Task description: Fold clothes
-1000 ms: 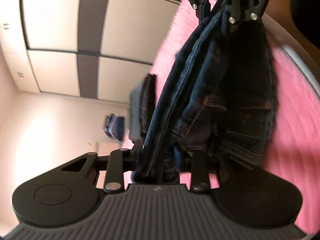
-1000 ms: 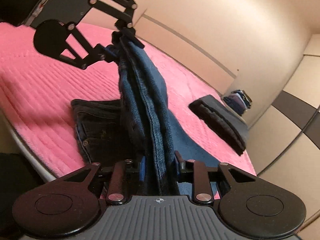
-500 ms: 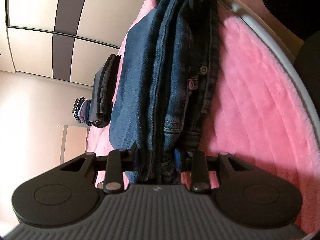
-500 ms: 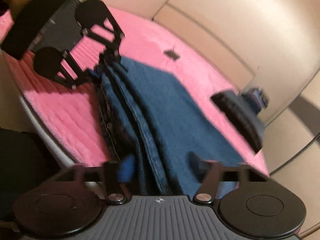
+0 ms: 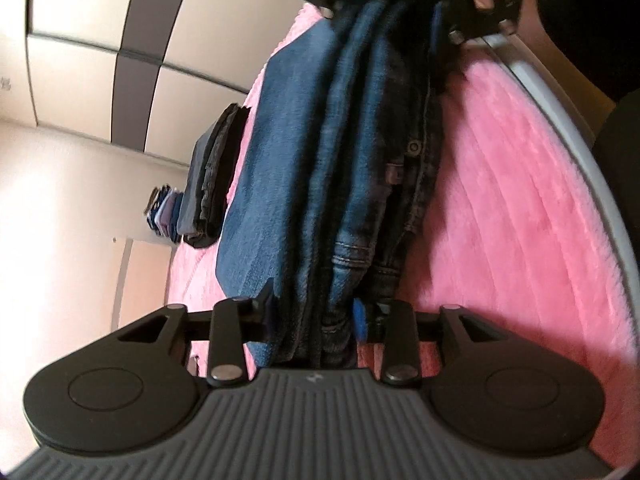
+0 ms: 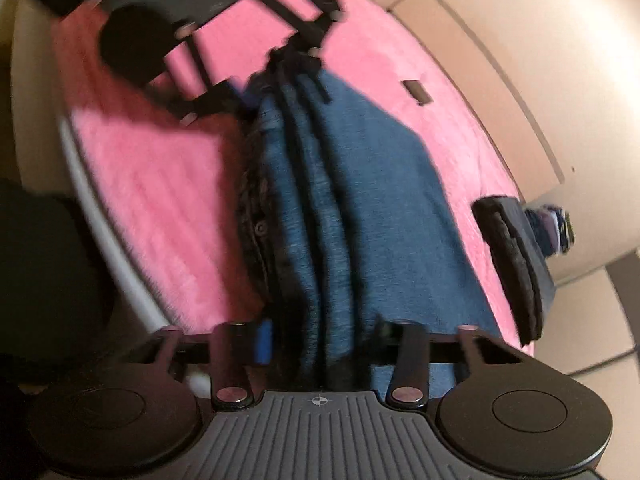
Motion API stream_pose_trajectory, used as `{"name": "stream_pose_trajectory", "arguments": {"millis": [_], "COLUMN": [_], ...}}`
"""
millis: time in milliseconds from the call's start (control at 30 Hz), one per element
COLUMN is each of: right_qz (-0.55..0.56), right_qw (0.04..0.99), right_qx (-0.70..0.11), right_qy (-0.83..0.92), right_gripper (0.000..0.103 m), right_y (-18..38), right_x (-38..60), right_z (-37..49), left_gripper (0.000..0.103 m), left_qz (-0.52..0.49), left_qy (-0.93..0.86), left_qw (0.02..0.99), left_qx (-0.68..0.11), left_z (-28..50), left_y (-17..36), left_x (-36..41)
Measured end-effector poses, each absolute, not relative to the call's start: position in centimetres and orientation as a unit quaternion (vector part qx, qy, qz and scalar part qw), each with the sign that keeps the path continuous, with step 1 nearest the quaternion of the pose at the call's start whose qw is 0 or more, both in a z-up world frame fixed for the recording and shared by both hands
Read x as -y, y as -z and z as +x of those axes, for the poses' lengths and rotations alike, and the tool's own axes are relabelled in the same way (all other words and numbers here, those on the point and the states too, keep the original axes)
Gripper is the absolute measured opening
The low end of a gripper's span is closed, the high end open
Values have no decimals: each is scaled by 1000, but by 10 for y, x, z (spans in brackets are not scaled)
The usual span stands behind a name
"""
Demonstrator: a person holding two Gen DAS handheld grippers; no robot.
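A: Two claws, left and right: state?
B: Each clamped on the jeans, at opposite ends.
A: And the jeans?
B: Bunched lengthwise on the pink bed, near its edge.

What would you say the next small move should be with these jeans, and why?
Probably lower both ends the last bit onto the pink blanket and let go. The jeans already lie folded along it, while the left gripper and the right gripper each pinch a bunched end. The blur leaves it unclear whether they have begun opening.
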State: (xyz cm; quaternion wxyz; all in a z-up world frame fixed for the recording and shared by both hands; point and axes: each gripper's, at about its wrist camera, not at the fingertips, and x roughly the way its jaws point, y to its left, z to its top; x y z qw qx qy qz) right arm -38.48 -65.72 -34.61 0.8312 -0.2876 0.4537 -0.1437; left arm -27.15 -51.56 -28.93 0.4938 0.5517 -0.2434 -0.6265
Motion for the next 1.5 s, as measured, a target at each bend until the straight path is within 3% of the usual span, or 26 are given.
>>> {"name": "stream_pose_trajectory", "arguments": {"millis": [100, 133, 500, 567, 633, 700, 767, 833, 900, 933, 1033, 1167, 1200, 1333, 1500], "right_qz": [-248, -233, -127, -124, -138, -169, -198, -224, -247, -264, -313, -371, -381, -356, -336], "right_qw": [855, 861, 891, 891, 889, 884, 878, 872, 865, 856, 829, 802, 796, 803, 810], "right_qx": [-429, -423, -404, -403, -404, -403, -405, -401, -396, -401, -414, -405, -403, -411, -412], "right_qy": [156, 159, 165, 165, 166, 164, 162, 170, 184, 190, 208, 236, 242, 242, 246], "right_gripper": [29, 29, 29, 29, 29, 30, 43, 68, 80, 80, 80, 77, 66, 39, 37], "right_y": [324, 316, 279, 279, 284, 292, 303, 312, 321, 328, 349, 363, 365, 357, 338], "right_x": [668, 672, 687, 687, 686, 676, 666, 658, 650, 647, 639, 637, 637, 646, 642], "right_z": [-396, -396, -396, -396, -394, -395, -397, -403, -412, -416, -429, -441, -442, -443, -458], "left_gripper": [76, 79, 81, 73, 50, 43, 38, 36, 35, 35, 34, 34, 34, 33, 33], "left_qz": [515, 504, 552, 564, 570, 572, 578, 580, 574, 565, 531, 528, 531, 542, 545], "left_qy": [640, 647, 588, 573, 574, 582, 588, 594, 607, 618, 653, 660, 659, 651, 645], "left_qw": [520, 521, 500, 498, 500, 501, 494, 488, 492, 499, 517, 516, 514, 510, 504], "left_qx": [234, 236, 315, 325, 309, 288, 278, 268, 247, 225, 156, 138, 139, 150, 180], "left_z": [-271, -272, -315, -319, -320, -319, -319, -318, -317, -318, -313, -310, -311, -311, -316], "left_y": [269, 264, 288, 293, 287, 279, 275, 272, 264, 256, 230, 217, 218, 227, 236], "left_x": [506, 501, 518, 523, 527, 528, 528, 529, 532, 533, 541, 547, 546, 550, 526]}}
